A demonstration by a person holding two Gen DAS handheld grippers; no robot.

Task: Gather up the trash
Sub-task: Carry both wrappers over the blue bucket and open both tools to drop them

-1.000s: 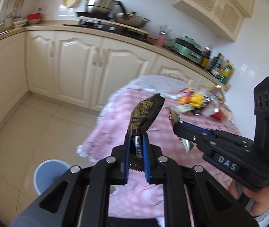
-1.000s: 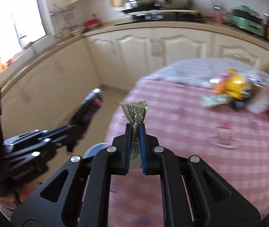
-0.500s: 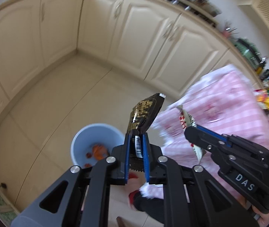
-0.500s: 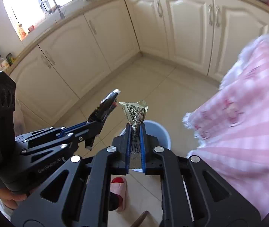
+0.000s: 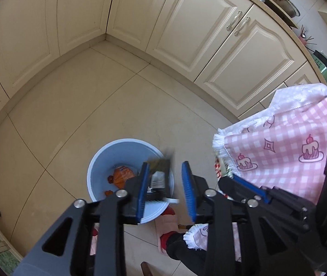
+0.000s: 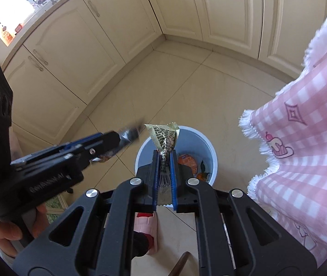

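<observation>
While both grippers hang over the blue bin, left gripper jaws just opened, dark wrapper blurred, loose between them, right gripper clamping printed wrapper, slipper clearest from right wrist view.

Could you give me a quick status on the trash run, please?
Left tongs just opened, dark wrapper loose between them above the bin. Right tongs shut on tan wrapper, over bin. Nothing blocking.
</observation>
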